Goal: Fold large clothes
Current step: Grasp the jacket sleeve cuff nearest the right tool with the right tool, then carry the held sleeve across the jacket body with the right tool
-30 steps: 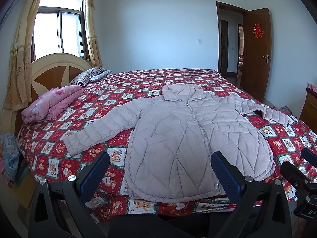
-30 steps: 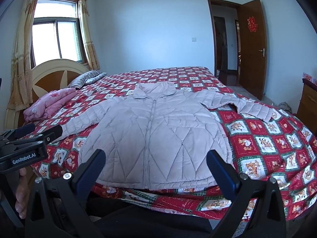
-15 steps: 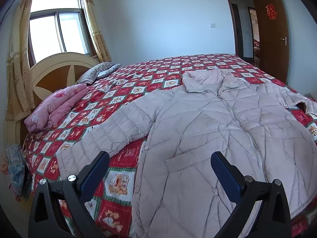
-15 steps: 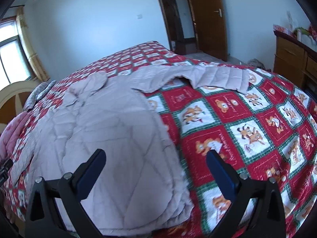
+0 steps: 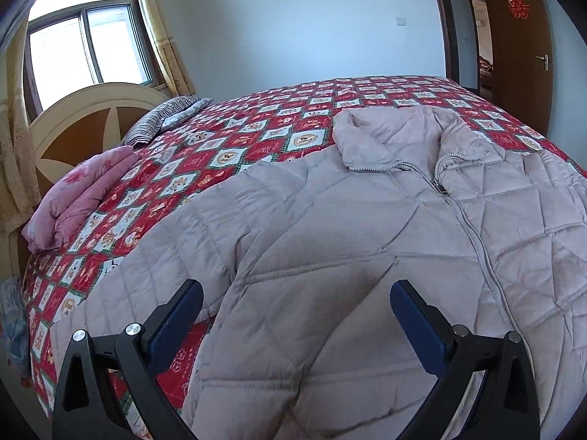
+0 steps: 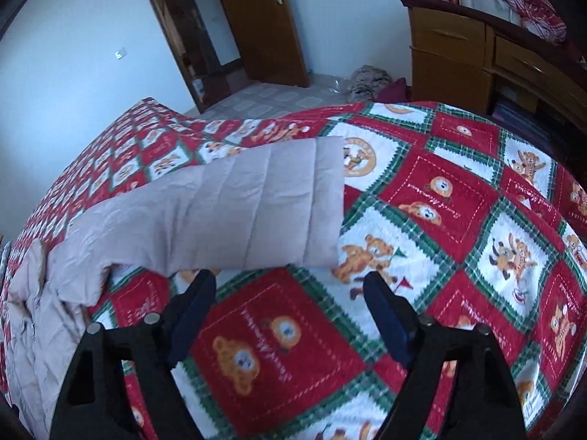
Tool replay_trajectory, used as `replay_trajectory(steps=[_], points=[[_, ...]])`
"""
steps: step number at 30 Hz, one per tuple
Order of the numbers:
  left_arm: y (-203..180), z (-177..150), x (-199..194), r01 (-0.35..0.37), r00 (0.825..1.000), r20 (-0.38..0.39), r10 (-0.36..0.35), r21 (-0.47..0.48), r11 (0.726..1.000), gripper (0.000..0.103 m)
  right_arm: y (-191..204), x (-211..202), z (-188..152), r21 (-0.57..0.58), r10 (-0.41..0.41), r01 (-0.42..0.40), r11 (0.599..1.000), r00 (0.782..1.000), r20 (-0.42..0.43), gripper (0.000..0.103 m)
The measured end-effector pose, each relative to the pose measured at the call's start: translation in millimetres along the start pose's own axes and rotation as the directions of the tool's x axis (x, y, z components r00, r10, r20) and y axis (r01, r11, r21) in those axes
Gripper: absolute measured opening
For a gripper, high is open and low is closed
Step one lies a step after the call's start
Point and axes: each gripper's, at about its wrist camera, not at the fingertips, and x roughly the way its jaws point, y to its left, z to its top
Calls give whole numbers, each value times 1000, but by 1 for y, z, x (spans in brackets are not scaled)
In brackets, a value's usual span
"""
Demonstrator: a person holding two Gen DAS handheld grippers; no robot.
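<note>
Two grippers are in use over one padded jacket (image 5: 367,256), which is laid front-up and zipped on a bed (image 6: 458,220), the body seen beneath the left wrist camera and the right sleeve (image 6: 234,212) stretched out flat in the right wrist view. The left gripper (image 5: 295,311) is held with its jaws spread wide above the jacket's left chest and armpit seam; nothing is pinched between the blue pads. The right gripper (image 6: 290,304) is seen just short of the sleeve's near edge, its jaws closing, with only the bedspread showing between them and no cloth caught yet. Judged risks: if closure is completed at this spot, the sleeve could be missed, or the bedspread (image 6: 279,330) could be pinched together with it and dragged along in the fold. The quilted shell appears smooth and puffy, so a shallow bite at the cuff (image 6: 330,201) may slip out once lifted. A grip on the top layer alone would probably leave the sleeve twisted or ballooned. The jacket is noted as pale grey-pink, diamond-stitched on the body, straight-channelled on the sleeve, with a metal zip (image 5: 473,234) and a soft stand collar (image 5: 396,135). The bedspread is a flat red, white and green patchwork print with bears. A folded pink quilt (image 5: 77,194) lies well apart, near the headboard.
</note>
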Motion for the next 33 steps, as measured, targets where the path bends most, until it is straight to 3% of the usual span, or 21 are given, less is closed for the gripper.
replay_trajectory(steps=[4,9,11,14,17,21,24,28,33], points=[[-7,7,26,-35,999,-5,35,22,999,102,-5,21,15,30,15,-14,999,999,-35,76],[-5,10,56,-52,998,-40,53,27,998,102,-2,40,23,4,14,-14,1000,998,-59,51],[-4,10,65,-48,997,-53,49,29,998,102,2,41,24,-35,21,-23,999,998,-51,30],[-4,12,67,-41,997,-59,43,28,999,102,4,38,31,-57,-19,18,998,1000,-18,23],[2,19,60,-41,998,-37,42,21,999,102,5,25,43,-70,-73,77,995,996,55,20],[21,36,56,-62,998,-25,62,-15,998,102,34,-8,51,-157,-63,90,984,984,168,20],[36,48,59,-88,996,-34,87,-38,995,102,75,-42,50,-265,-5,78,961,964,265,19],[44,56,58,-97,995,-22,96,-50,994,102,138,-70,34,-409,103,39,912,942,319,19],[38,56,54,-82,997,-13,82,-26,996,102,200,-77,-2,-537,227,-43,842,932,282,19]])
